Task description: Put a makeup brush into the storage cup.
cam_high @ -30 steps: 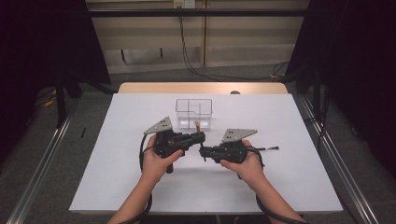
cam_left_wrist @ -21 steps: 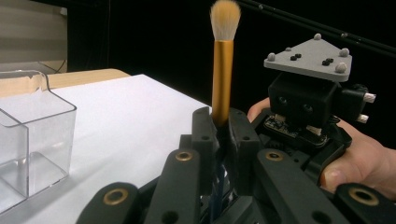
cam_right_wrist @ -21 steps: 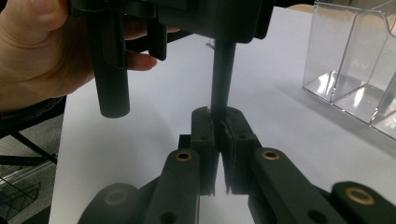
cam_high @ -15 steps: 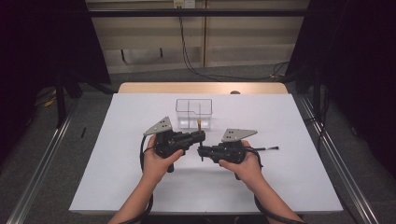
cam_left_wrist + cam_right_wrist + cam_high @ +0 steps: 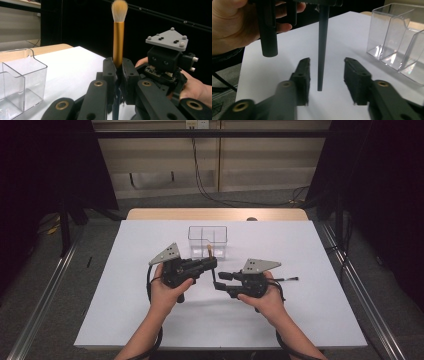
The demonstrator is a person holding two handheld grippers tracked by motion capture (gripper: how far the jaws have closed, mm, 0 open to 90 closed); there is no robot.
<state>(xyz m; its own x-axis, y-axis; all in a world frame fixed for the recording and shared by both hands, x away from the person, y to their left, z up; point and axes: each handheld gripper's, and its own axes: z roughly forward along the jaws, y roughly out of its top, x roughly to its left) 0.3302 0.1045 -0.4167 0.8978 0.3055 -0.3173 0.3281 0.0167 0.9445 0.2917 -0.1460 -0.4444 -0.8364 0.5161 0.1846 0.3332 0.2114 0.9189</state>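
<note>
Right now you are holding a makeup brush [image 5: 118, 37] upright in your left hand-held gripper [image 5: 117, 68], whose jaws are clamping tight on the brush just below its gold collar, with the pale bristles pointing up and the dark tapered handle [image 5: 322, 47] hanging straight down beneath the jaws. Your right hand-held gripper [image 5: 326, 80] is sitting just beside it, and its jaws have just been opening: they are standing apart now, with the lower tip of the handle hanging in the gap between them and touching neither pad.

What matters for the coming move is the brush's long axis. It is running vertically, bristles up, and the left hand alone is carrying it, above the white bench [image 5: 310, 320]. The clear box [image 5: 207, 240] with its two compartments is standing on the bench just beyond your left hand-held gripper, toward the far edge, so the left hand is the nearer one to it; from the right gripper view it lies off to the right, well clear of the handle.

By my reading, you are finishing a handover from right to left, and dropping the brush into the box is probably coming next. Since the handle is already pointing down, you would only be needing to carry it forward over an open compartment and lower it. Draw the right hand back first so its open jaws are not catching the handle tip.
</note>
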